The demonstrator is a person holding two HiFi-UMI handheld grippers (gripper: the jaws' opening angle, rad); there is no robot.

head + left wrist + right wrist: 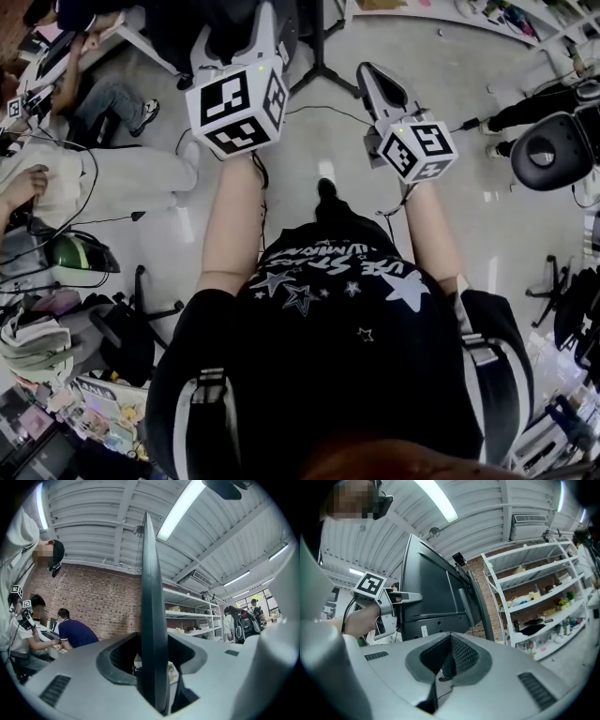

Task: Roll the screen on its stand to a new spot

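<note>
The screen is a large dark panel on a stand, seen from its back in the right gripper view. Its mounting bracket and column run down the middle. In the left gripper view the screen's edge stands as a thin dark slab between the jaws. My left gripper is shut on that edge. The right gripper view shows this left gripper clamped on the panel's left side. My right gripper is shut on nothing, a little back from the panel. The stand's black legs rest on the floor ahead of both grippers.
People sit at a desk at the left. A black office chair stands at the right. White shelves with small items line the brick wall behind the screen. Cables cross the pale floor, and bags lie at my lower left.
</note>
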